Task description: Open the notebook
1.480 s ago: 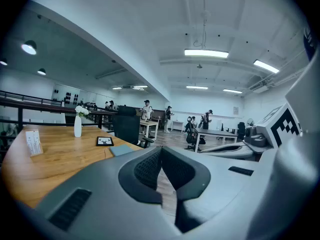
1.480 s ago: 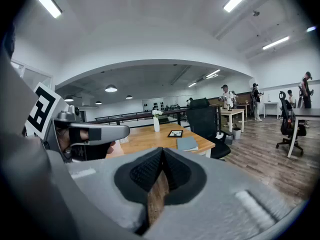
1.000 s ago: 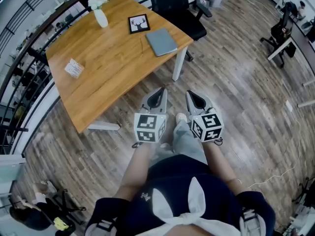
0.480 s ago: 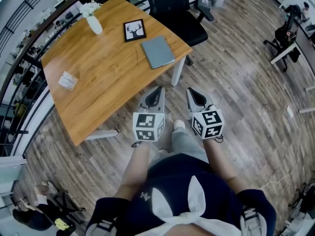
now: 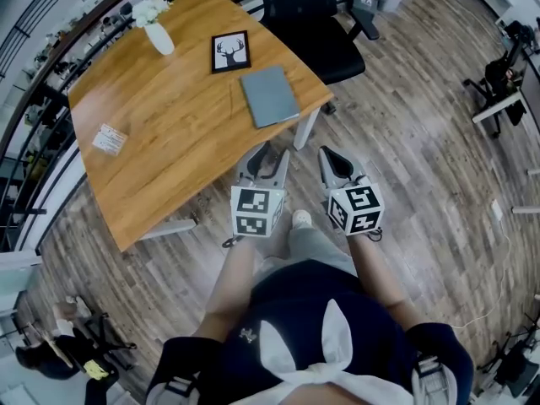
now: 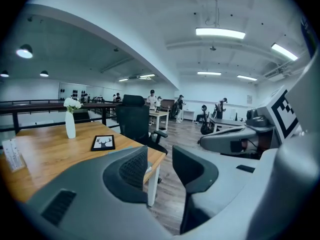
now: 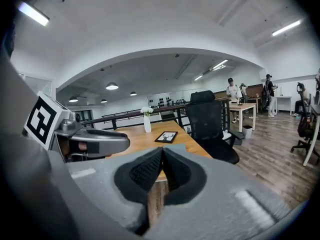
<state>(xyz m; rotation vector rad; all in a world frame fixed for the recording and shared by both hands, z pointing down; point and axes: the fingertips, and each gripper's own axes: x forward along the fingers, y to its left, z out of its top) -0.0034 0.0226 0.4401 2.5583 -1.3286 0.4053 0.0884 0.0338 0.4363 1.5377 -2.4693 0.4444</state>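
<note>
Ahead of the left gripper (image 5: 270, 153), a table (image 5: 169, 99) bears a picture (image 5: 229, 51), a vase (image 5: 158, 35) farther off leftward and a card (image 5: 110, 139) far left; a chair (image 5: 314, 25) stands beyond.

Table (image 5: 169, 142), upper left of head view, was warm wood, smooth with a soft sheen. Notebook (image 5: 269, 96) cover was matt grey (cloth or card, couldn't tell). Floor (image 5: 422, 167) was wood-look planks, grainy, mildly glossy. Vase (image 5: 159, 39) was smooth white, looked glazed. Chair (image 5: 304, 7) was matt black.
</note>
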